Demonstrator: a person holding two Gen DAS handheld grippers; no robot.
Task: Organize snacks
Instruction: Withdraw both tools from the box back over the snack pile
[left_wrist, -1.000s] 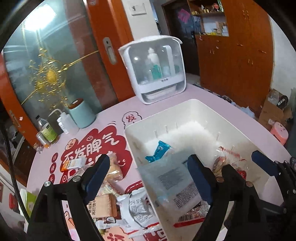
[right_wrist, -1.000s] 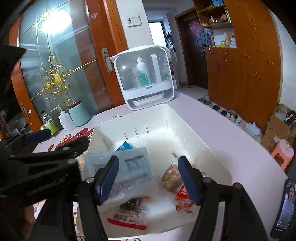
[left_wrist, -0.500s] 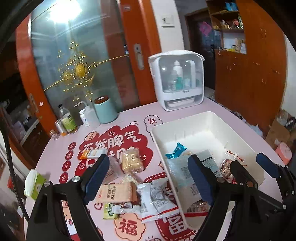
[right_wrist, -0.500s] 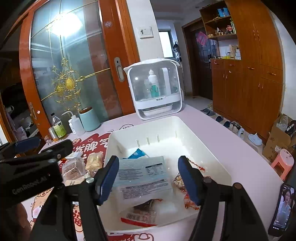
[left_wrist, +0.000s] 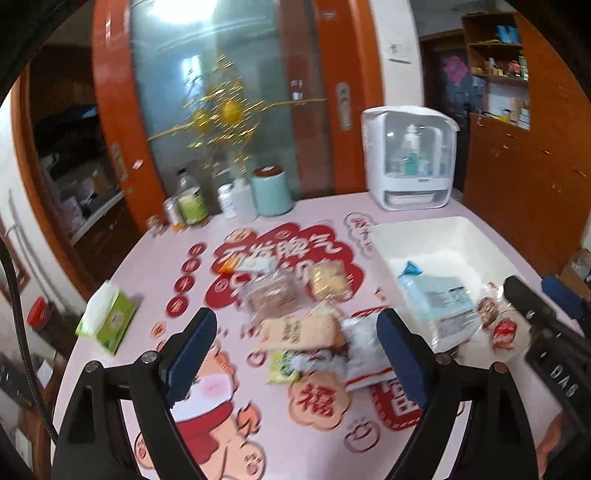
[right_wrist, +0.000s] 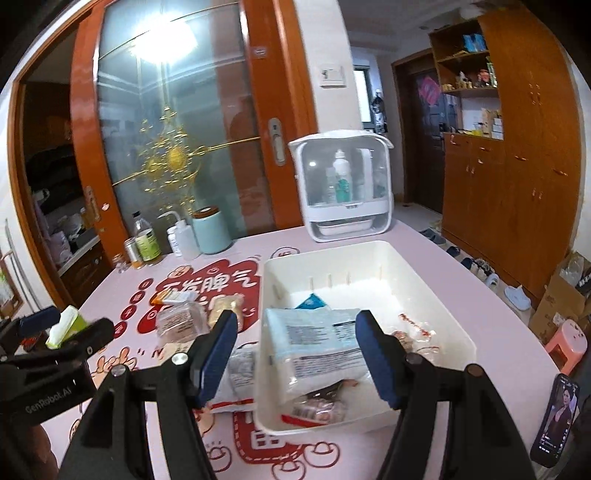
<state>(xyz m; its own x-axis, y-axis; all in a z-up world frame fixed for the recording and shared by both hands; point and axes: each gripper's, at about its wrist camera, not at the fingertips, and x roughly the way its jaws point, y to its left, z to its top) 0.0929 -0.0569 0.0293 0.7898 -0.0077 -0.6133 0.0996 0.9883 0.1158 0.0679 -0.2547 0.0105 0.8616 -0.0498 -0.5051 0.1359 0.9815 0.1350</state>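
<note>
A white bin (right_wrist: 436, 291) (left_wrist: 436, 236) stands on the pink table and holds a pale blue packet (right_wrist: 314, 339) (left_wrist: 439, 299) and several small red-printed snacks (right_wrist: 417, 332). A pile of loose snacks lies left of the bin: a tan packet (left_wrist: 299, 332), a white packet (left_wrist: 364, 350), a clear pack of brown biscuits (left_wrist: 273, 291) and a yellow biscuit pack (left_wrist: 327, 280). My left gripper (left_wrist: 299, 354) is open and empty above the pile. My right gripper (right_wrist: 299, 354) is open and empty above the bin's front left corner.
A green tissue box (left_wrist: 107, 319) lies at the table's left. Bottles (right_wrist: 146, 240) and a teal canister (right_wrist: 210, 229) stand at the back. A white cabinet (right_wrist: 343, 184) stands behind the bin. A phone (right_wrist: 554, 424) lies at the front right edge.
Both grippers have pulled back and up from the bin. The left one has swung left over the snack pile. The pale blue packet now lies in the bin.
</note>
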